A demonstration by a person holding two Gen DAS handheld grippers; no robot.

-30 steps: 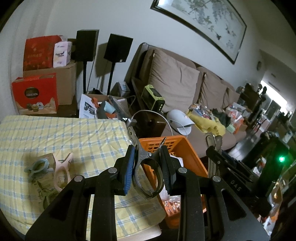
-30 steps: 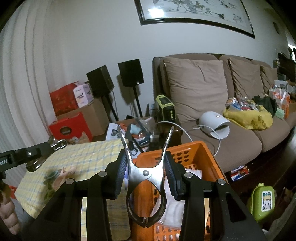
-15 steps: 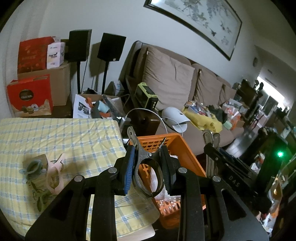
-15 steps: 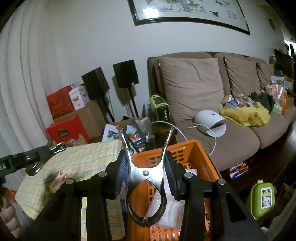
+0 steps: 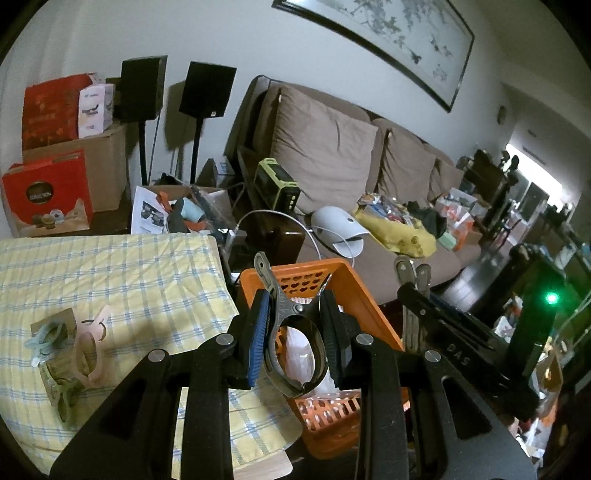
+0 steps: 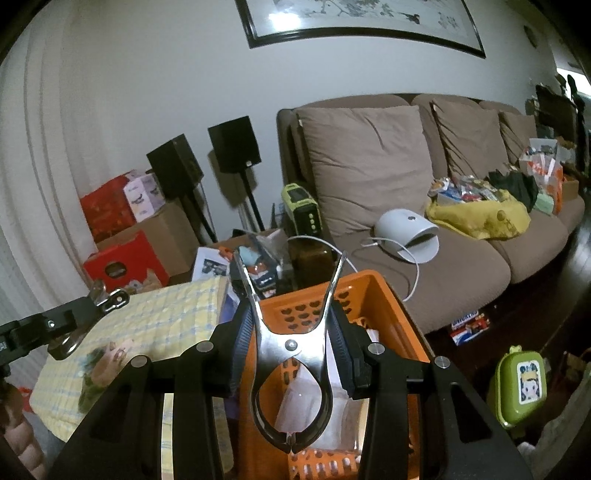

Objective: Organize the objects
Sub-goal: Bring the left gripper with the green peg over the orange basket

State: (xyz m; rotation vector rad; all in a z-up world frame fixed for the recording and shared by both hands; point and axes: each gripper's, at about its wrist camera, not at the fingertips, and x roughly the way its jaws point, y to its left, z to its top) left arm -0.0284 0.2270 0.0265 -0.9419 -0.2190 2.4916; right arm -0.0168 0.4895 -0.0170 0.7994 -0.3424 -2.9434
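Currently, left gripper [image 5: 293, 334] and right gripper [image 6: 291, 345] each clamp a metal clip [image 5: 291, 332] at partial opening, both above the orange basket [image 5: 354, 291].

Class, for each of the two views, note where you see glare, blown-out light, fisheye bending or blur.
Left wrist view: the doorway at the right is blown out, a green light flares, and the picture frame bows with the lens. Right wrist view: glare sits on the picture's glass, the curtain curves, and the plastic clips on the cloth look soft.
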